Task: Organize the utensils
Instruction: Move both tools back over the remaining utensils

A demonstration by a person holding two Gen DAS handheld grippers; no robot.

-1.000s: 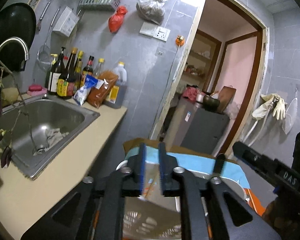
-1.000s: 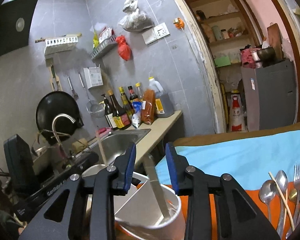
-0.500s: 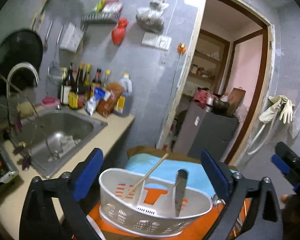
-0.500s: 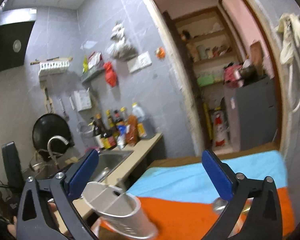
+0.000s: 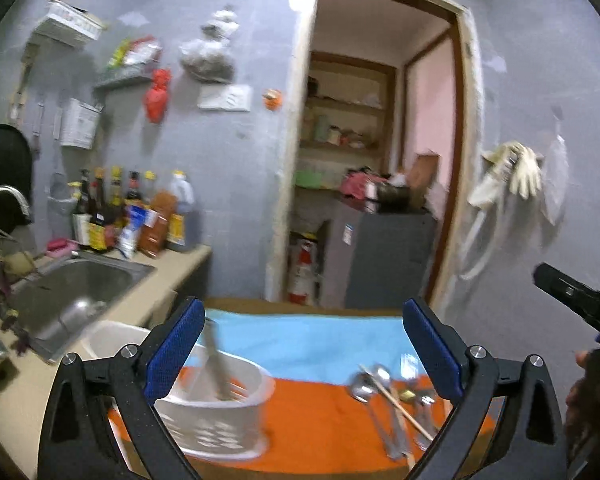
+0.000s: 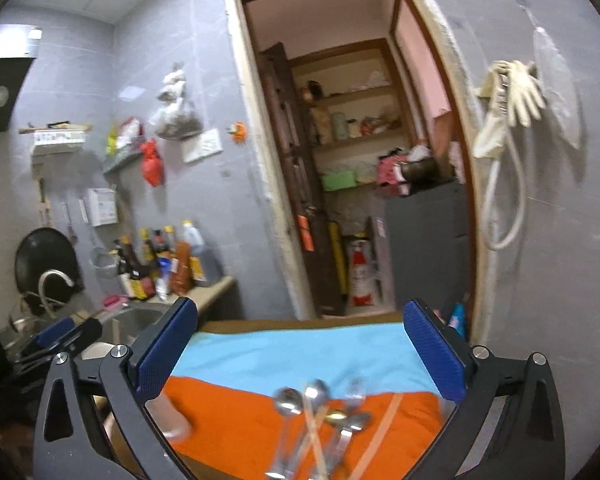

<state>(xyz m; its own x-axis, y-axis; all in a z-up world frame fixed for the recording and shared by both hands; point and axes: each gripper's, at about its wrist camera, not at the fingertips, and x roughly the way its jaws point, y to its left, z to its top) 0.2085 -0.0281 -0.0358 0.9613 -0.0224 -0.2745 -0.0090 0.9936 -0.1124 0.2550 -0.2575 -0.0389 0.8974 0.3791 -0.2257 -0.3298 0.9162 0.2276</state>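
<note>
In the left wrist view a white slotted basket [image 5: 216,412] stands on the orange cloth [image 5: 316,420] at lower left, with a grey knife [image 5: 216,364] upright inside it. A pile of spoons, forks and chopsticks [image 5: 392,400] lies on the cloth to its right. My left gripper [image 5: 302,346] is open wide above the cloth, holding nothing. The right gripper's body [image 5: 572,296] shows at the right edge. In the right wrist view my right gripper [image 6: 300,350] is open and empty above the blurred utensil pile [image 6: 320,412]. The basket's rim [image 6: 172,420] is at lower left.
A blue cloth [image 5: 308,344] covers the far half of the table. On the left are a steel sink [image 5: 72,284] and sauce bottles [image 5: 132,216] on the counter. An open doorway with a grey cabinet [image 5: 384,256] lies behind; rubber gloves [image 6: 512,96] hang on the right wall.
Both grippers went from nearly shut over the basket to wide open, leaving a chopstick and a knife in it. Both then drew back and swung right, toward the utensil pile.
</note>
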